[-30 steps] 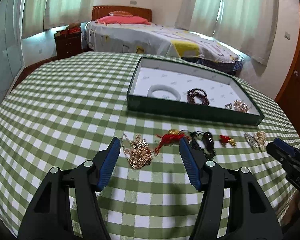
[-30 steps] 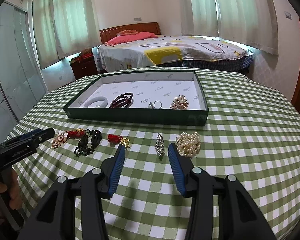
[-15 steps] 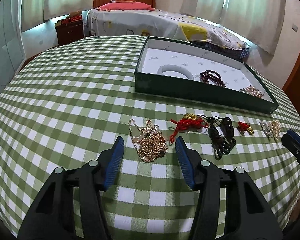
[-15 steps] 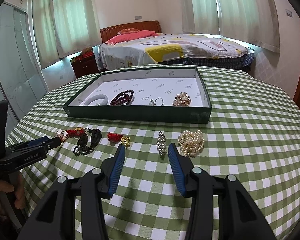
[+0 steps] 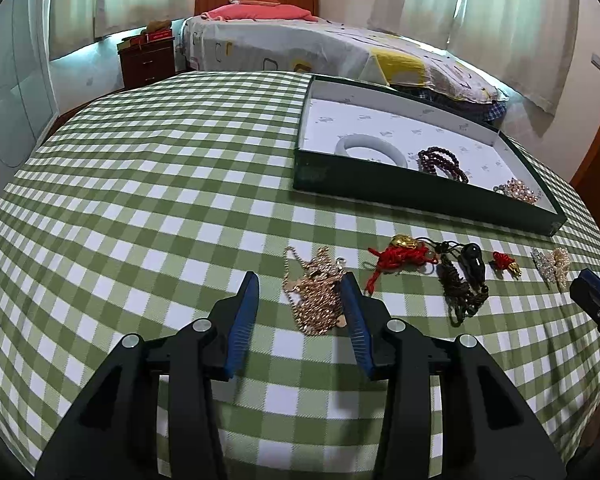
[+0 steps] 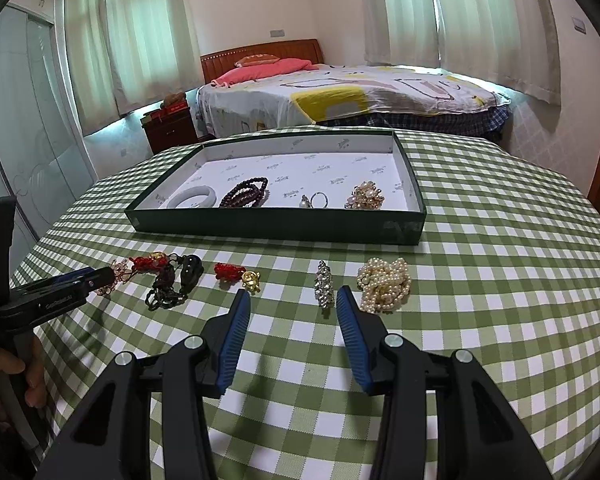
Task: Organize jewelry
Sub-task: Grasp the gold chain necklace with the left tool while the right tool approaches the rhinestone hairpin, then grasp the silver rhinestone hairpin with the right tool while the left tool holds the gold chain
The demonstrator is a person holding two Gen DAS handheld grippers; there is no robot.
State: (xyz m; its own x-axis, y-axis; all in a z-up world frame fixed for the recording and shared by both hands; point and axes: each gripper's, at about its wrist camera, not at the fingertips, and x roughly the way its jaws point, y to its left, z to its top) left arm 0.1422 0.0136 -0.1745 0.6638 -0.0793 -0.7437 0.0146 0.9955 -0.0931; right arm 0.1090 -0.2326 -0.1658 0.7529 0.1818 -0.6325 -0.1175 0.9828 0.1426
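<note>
In the left wrist view, the crystal brooch and the cream pearl strand are seen bunched together near the right margin and are hard to separate. The right claw is cut off there by the frame edge. In the right wrist view, the tangled gold chain necklace is largely hidden behind the tip of the left claw, of which only the side is seen. The small silver ring inside the shallow dark green box is made out only as a ring with what may be a pearl.

The left claw is held wide open with nothing gripped. The gold chain necklace lies on the green-and-white checked counter between its blue-padded fingers, close against the right-hand one. The right claw is likewise open and empty, with the crystal brooch just ahead of its gap and the pearl strand beside it.

Compared with a second ago, the left claw has been brought forward over the necklace, and its tip now covers that necklace in the right wrist view. The right claw has been advanced slightly toward the brooch.
</note>
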